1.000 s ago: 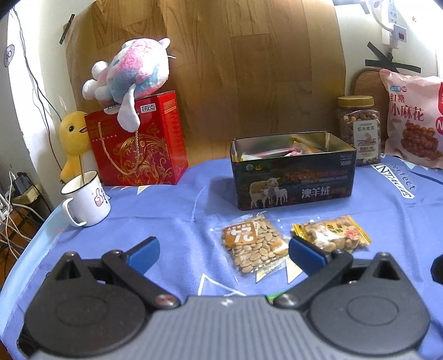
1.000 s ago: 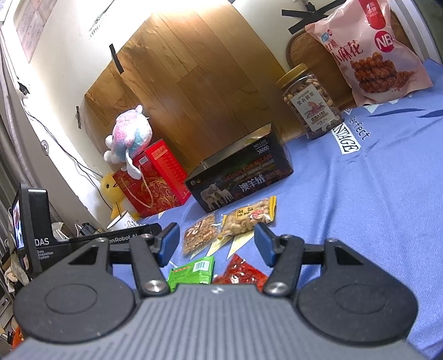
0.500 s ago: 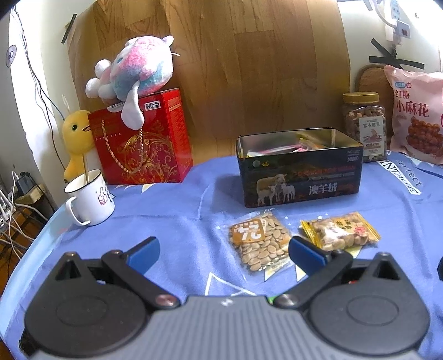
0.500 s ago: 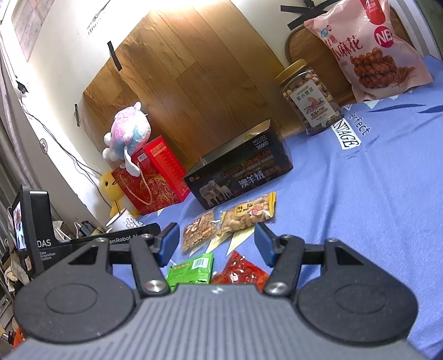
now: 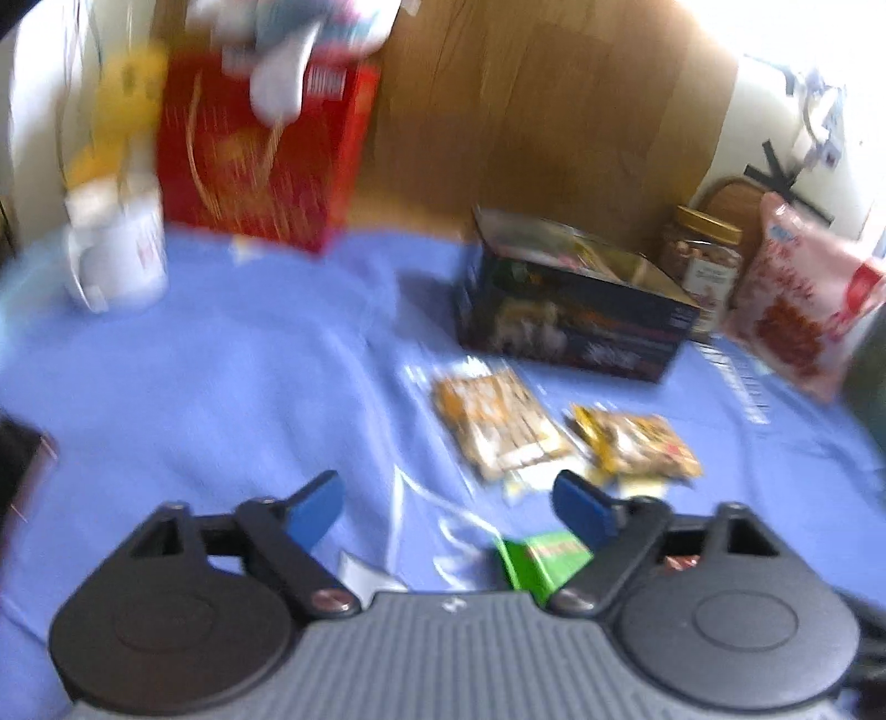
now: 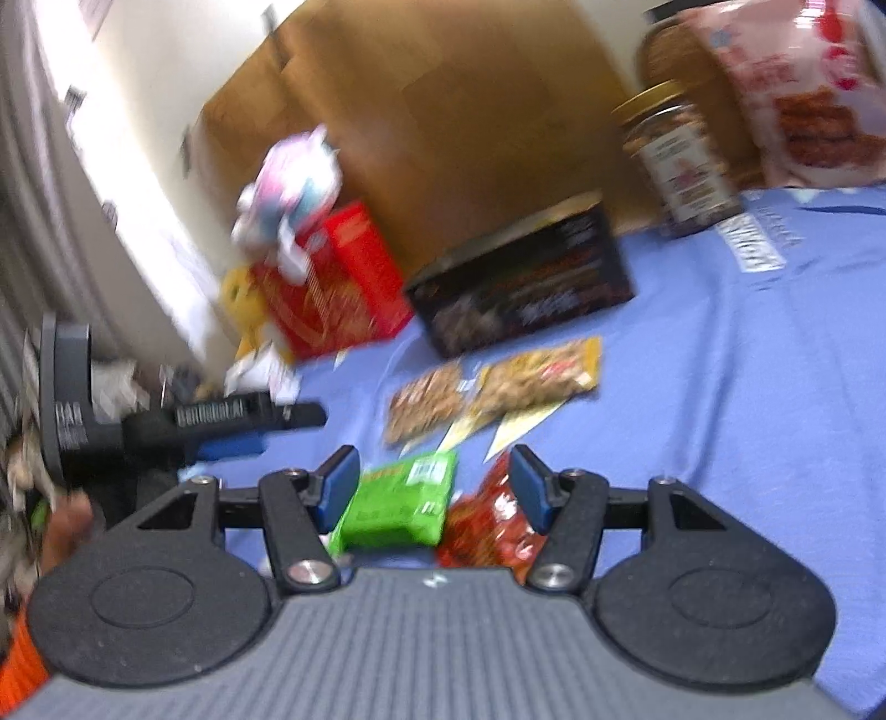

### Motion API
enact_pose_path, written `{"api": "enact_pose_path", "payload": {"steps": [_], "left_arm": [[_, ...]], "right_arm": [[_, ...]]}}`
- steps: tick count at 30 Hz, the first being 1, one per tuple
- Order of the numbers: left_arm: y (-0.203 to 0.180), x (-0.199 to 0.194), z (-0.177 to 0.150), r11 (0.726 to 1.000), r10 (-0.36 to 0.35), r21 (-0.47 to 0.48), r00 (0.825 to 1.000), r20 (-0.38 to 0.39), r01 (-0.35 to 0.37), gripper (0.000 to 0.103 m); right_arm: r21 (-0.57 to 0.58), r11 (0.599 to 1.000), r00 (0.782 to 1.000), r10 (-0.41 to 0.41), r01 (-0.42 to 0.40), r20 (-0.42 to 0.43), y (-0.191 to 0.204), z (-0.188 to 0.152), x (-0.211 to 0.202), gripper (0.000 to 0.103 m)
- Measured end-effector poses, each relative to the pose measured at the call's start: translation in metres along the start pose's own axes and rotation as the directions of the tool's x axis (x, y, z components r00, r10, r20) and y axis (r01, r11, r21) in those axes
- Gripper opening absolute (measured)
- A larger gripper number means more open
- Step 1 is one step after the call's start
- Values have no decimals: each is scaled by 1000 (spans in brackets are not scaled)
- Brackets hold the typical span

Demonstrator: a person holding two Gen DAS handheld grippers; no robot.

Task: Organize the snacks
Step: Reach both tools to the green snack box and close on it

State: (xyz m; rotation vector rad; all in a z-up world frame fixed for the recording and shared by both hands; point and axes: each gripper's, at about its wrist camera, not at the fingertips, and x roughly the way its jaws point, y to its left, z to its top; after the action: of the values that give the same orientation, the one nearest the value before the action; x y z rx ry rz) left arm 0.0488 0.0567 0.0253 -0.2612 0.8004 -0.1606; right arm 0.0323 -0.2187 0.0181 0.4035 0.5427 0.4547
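Blurred by motion, both wrist views over a table draped in blue cloth (image 5: 221, 387). Left gripper (image 5: 446, 501) low over the cloth, jaws parted and closing, only bare fabric between the blue pads; a green snack packet (image 5: 540, 562) just beside its right finger, half hidden behind that finger's black link. Seen from the right wrist, the same left gripper (image 6: 260, 432) reaching in from the left edge, a hand (image 6: 66, 526) behind it only partly in view.

Right gripper (image 6: 432, 487) poised with jaws apart, gripping nothing; green packet (image 6: 401, 498) and a red snack packet (image 6: 493, 526) lying on the cloth between and below the pads, contact with the pads impossible to judge, the red packet's near end cut off by the gripper body.

Farther out, two clear packets side by side: seeds (image 5: 498, 426) and nuts in yellow-edged wrap (image 5: 637, 443), printing too smeared to read. Beyond them an open dark tin (image 5: 570, 315) with sheep on its side, contents an indistinct jumble at the rim.

At the back, a gold-lidded nut jar (image 5: 700, 255) and a pink bag of fried twists (image 5: 803, 310), partly cropped at the frame edge. To the left, a white enamel mug (image 5: 119, 260), a red gift bag (image 5: 266, 149), a yellow duck toy (image 5: 119, 111) and a pastel plush (image 5: 293, 33) cut off at the top.
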Motion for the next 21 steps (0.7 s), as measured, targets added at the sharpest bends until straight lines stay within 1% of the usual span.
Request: {"api": "enact_pose_path", "payload": {"steps": [1,2,3,5,7,9,11,13,14,15,16,17,18,19,20,21], "left_arm": [[8,3,-1,998,-62,-34,997,-36,61,71],[13,5,-3,992,-116,-59,991,-63,112,66],[18,7,-4,983,-170,-78,981,-88,164,64],[21,11,-8,970,-238,-79,963,-125,229,63],[16,14,-12,962,-274,-43,949,-154,271,63],[10,20,-15,953,-299,-12,936,-185,302,64],[7,28,-18,943,-327,-6,919,-221,334,66],[4,28,-21,938,-339,6,917,-211,348,66],[3,28,-23,935,-345,7,915,-210,354,64],[1,29,-24,933,-351,6,913,-209,360,61],[-1,31,-24,933,-351,11,912,-211,361,53],[-3,31,-24,937,-336,24,919,-205,347,48],[-6,32,-23,944,-313,38,928,-201,327,45],[-8,32,-20,950,-295,50,935,-198,310,41],[-8,34,-17,953,-283,53,939,-194,298,39],[-7,34,-12,954,-283,49,941,-186,296,39]], "right_arm": [[-36,999,1000,4,-5,-27,6,-2,6,62],[-67,998,999,7,-10,-52,10,-5,11,62],[-102,995,997,9,-17,-81,15,-8,18,62],[-149,988,991,9,-28,-130,22,-13,32,62],[-187,982,987,-2,-29,-163,26,-16,43,62],[-231,972,984,1,-43,-178,30,-16,51,65],[-288,957,982,-20,-36,-188,37,-14,58,67],[-365,931,979,-60,-15,-193,44,-15,65,69],[-399,917,977,-84,-1,-195,44,-16,69,70],[-427,904,977,-96,6,-191,44,-18,72,70],[-446,895,978,-97,4,-187,44,-20,74,71],[-459,889,978,-96,1,-183,44,-22,76,71],[-471,882,978,-93,-6,-187,45,-24,78,69],[-487,874,979,-104,5,-176,47,-26,79,66],[-493,870,979,-110,12,-171,46,-25,81,60],[-487,873,981,-105,14,-162,46,-25,81,53]]}}
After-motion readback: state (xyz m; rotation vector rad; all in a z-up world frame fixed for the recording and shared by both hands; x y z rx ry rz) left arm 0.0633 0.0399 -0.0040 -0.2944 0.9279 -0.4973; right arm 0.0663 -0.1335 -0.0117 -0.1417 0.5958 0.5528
